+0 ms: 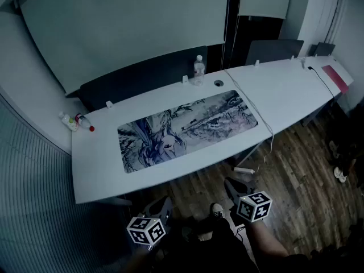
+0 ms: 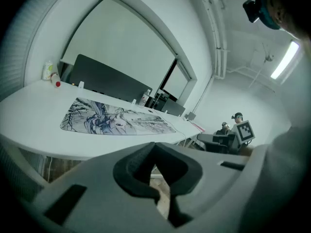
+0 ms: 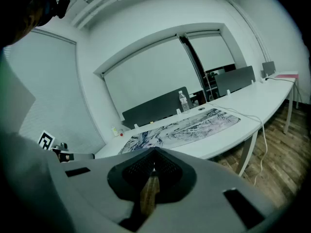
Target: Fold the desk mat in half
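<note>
Your left gripper (image 1: 164,205) and right gripper (image 1: 232,185) hang low over the brown wooden floor (image 1: 296,181), in front of the long white curved desk (image 1: 284,87) and well apart from it. Both pairs of jaws are closed tip to tip, with nothing between them. The rectangular desk mat with the blue-grey ink-wash print (image 1: 187,128) lies flat and unfolded along the desk's middle. A clear plastic water bottle (image 1: 198,70) stands upright behind its far edge.
</note>
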`<state>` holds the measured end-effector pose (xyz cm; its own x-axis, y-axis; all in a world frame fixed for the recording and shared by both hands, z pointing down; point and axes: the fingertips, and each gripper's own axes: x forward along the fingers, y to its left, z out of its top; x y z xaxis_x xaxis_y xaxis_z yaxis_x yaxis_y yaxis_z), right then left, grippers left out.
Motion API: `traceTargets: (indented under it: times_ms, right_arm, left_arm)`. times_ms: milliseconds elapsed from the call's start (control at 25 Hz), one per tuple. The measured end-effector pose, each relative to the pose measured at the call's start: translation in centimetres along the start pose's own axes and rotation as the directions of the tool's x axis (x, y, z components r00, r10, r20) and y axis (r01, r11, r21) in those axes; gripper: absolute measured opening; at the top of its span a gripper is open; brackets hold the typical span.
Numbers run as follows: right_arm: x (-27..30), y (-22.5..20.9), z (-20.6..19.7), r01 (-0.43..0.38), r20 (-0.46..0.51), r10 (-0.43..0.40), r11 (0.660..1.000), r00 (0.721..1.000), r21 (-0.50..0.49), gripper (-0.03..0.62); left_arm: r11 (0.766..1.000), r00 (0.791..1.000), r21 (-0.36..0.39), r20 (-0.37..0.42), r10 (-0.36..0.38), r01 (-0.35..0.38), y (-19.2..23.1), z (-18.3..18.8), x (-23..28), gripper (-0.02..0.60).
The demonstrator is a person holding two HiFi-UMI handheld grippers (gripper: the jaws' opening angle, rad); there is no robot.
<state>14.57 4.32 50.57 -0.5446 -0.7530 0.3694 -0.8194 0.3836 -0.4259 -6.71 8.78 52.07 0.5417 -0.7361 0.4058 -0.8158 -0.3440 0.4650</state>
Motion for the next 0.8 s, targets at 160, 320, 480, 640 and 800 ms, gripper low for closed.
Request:
traceTargets:
  times_ms: [160,320,480,640,800]
  right_arm:
    - [0.03,0.29,0.17,-0.001,0.001,0.001,1.000,1.000,0.000,0.022]
    - [0.01,0.27,0.18,0.003,-0.001,-0.003,1.000,1.000,-0.007,0.022]
    - [0.02,0.54,0.50,-0.002,0.009,0.002,1.000,1.000,0.009,0.023]
    - [0.06,0.39,0.67,-0.001,0.022,0.001,1.000,1.000,0.002,0.025]
    - [0.35,0.39,0.47,-0.004,0.014,0.004,1.000,1.000,-0.003,0.025]
  left_arm:
    - [1.000,1.000,0.002,-0.002,-0.001,0.001,0.08,0.03,-0.12,0.006]
    - [1.000,1.000,0.004,-0.006,-0.001,0.001,0.05,0.00,-0.22,0.006]
    - [1.000,1.000,0.005,-0.006,-0.004,0.004,0.05,0.20,-0.27,0.006]
    - [1.000,1.000,0.004,-0.004,-0.009,0.009,0.07,0.28,-0.17,0.006]
    - [1.000,1.000,0.001,-0.003,-0.011,0.011,0.30,0.16,-0.08,0.006]
